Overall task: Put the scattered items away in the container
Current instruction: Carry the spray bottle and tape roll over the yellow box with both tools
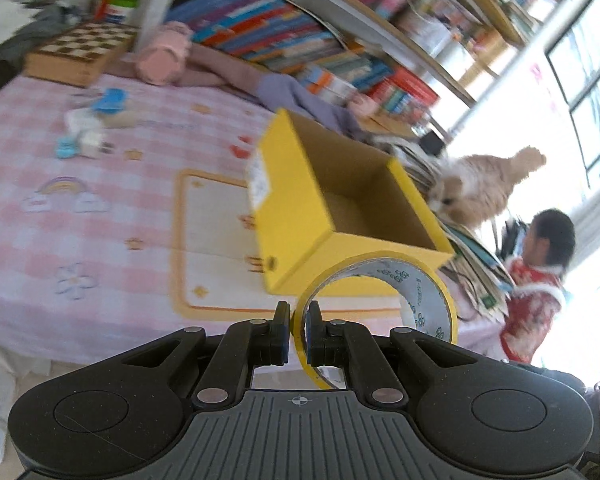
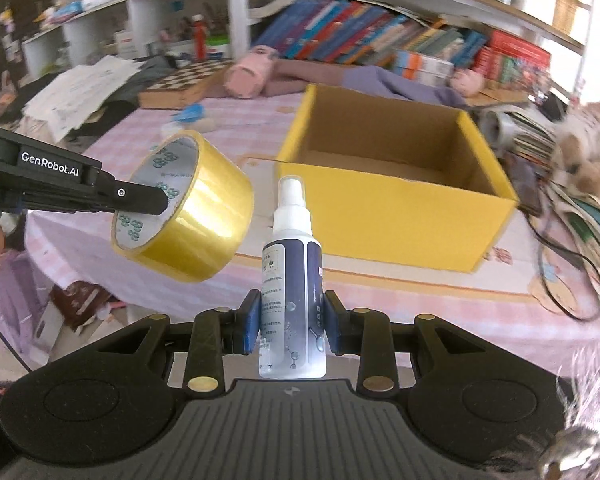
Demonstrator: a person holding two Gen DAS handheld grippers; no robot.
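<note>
My left gripper (image 1: 298, 334) is shut on the wall of a yellow tape roll (image 1: 384, 312) and holds it in the air in front of the open yellow box (image 1: 300, 224). In the right wrist view the left gripper (image 2: 156, 202) and the tape roll (image 2: 204, 216) hang left of the box (image 2: 396, 216), above the table's near edge. My right gripper (image 2: 290, 326) is shut on a white and blue spray bottle (image 2: 292, 280), held upright short of the box. The box looks empty inside.
Small blue and white items (image 1: 88, 128) lie scattered on the pink checked tablecloth (image 1: 100, 208) at the far left. A chessboard box (image 2: 176, 84), a pink plush (image 2: 248, 74), purple cloth and books line the back. A cat (image 1: 484, 188) stands on piled papers right of the box. A child (image 1: 540, 280) stands beyond.
</note>
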